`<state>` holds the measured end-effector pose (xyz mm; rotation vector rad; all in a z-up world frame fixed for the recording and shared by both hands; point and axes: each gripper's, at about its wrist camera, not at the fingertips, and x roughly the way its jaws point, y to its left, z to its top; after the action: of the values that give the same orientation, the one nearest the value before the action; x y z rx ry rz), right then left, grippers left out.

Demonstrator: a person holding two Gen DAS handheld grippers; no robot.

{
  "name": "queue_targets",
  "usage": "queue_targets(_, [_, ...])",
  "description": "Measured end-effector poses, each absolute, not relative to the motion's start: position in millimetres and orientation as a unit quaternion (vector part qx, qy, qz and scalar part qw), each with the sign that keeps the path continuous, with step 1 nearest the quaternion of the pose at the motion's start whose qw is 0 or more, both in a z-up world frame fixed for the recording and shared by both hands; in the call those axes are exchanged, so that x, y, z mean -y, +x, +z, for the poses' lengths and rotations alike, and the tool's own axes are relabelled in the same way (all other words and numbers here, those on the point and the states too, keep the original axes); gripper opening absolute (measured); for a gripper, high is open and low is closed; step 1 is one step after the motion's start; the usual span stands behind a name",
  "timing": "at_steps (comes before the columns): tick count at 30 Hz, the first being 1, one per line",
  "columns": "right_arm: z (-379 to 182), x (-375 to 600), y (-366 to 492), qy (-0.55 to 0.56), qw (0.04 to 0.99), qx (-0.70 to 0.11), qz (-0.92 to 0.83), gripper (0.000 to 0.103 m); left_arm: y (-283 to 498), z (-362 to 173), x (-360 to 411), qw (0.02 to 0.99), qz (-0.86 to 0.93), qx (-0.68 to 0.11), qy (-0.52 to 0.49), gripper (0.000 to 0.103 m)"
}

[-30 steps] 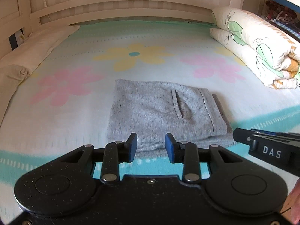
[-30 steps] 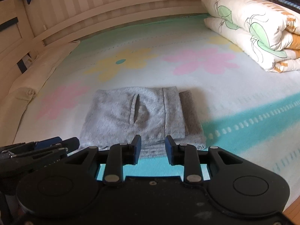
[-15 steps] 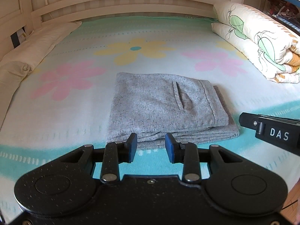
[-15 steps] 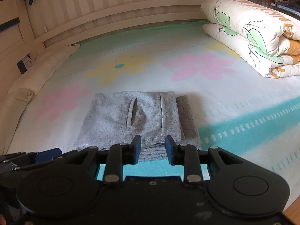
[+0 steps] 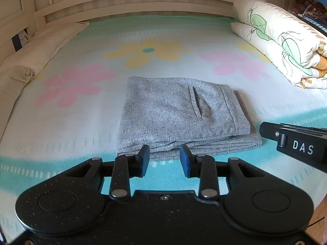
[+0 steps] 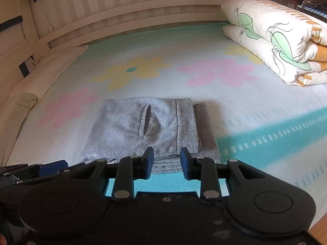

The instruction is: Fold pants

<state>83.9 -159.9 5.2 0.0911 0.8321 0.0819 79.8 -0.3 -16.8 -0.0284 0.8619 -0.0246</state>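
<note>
The grey speckled pants [image 5: 175, 114] lie folded in a flat stack on the flowered bed sheet [image 5: 81, 122], pocket slit facing up. They also show in the right wrist view [image 6: 147, 130]. My left gripper [image 5: 164, 161] is open and empty, held just short of the stack's near edge. My right gripper [image 6: 167, 159] is open and empty, over the near right edge of the stack. The right gripper's body [image 5: 296, 145] shows at the right of the left wrist view, beside the pants.
A rolled flowered quilt [image 5: 286, 42] lies at the right side of the bed. A cream pillow [image 5: 34, 55] lies along the left side. A slatted wooden headboard [image 5: 143, 4] stands at the far end. The bed's near right edge [image 6: 318, 220] shows wooden floor beyond.
Both grippers have drawn back and up from the pants, which now sit a little farther away in both views. The pants have not moved.
</note>
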Motion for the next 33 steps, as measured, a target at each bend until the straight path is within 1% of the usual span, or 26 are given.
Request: queue_targets(33, [3.1, 160.6, 84.2, 0.041, 0.911, -0.408, 0.038, 0.031, 80.5, -18.4, 3.1, 0.906, -0.016, -0.424, -0.002, 0.043])
